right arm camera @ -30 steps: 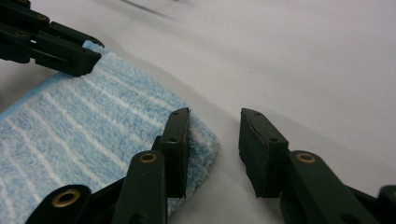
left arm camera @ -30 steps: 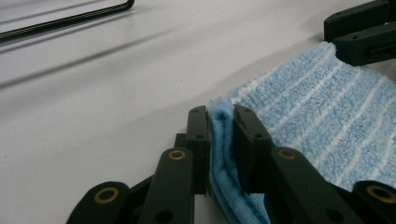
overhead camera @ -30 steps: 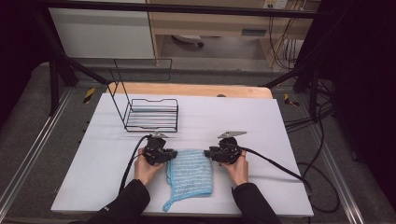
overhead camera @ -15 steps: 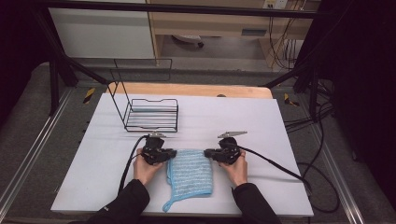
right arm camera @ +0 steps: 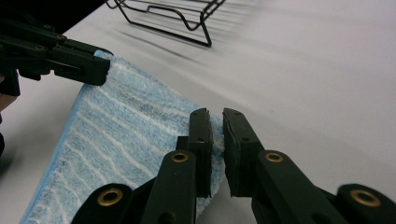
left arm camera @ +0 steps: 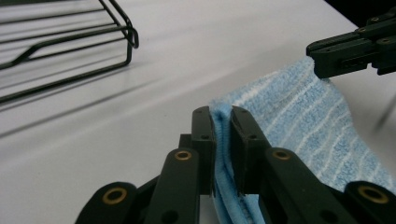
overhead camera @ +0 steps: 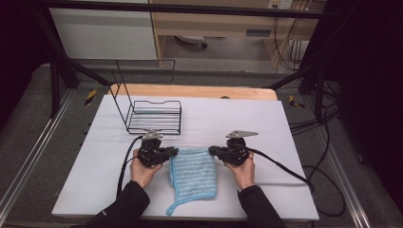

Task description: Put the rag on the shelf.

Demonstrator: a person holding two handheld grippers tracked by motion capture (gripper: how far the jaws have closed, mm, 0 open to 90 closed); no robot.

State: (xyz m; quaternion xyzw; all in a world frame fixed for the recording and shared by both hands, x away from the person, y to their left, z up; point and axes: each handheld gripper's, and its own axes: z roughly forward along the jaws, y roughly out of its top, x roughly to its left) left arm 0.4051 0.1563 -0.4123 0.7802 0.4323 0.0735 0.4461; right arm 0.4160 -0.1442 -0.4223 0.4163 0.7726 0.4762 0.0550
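A light blue striped cloth lies near the table's front edge, and each of its far corners is held by one gripper. My left gripper is shut on the cloth's left corner, and in the left gripper view the blue hem is pinched between the pads of this gripper. My right gripper has just been closing with the right corner between its jaws. In the right gripper view this gripper grips the cloth. The top edge spans between the two grippers, slightly raised.
A black wire basket stands on the white table behind the left hand, with a tall wire frame at its back. Cables trail from both grippers, the right one off to the table's right edge.
Both grippers have risen a little while holding the cloth's far corners. The cloth's top edge has lifted with them and now looks stretched between them.
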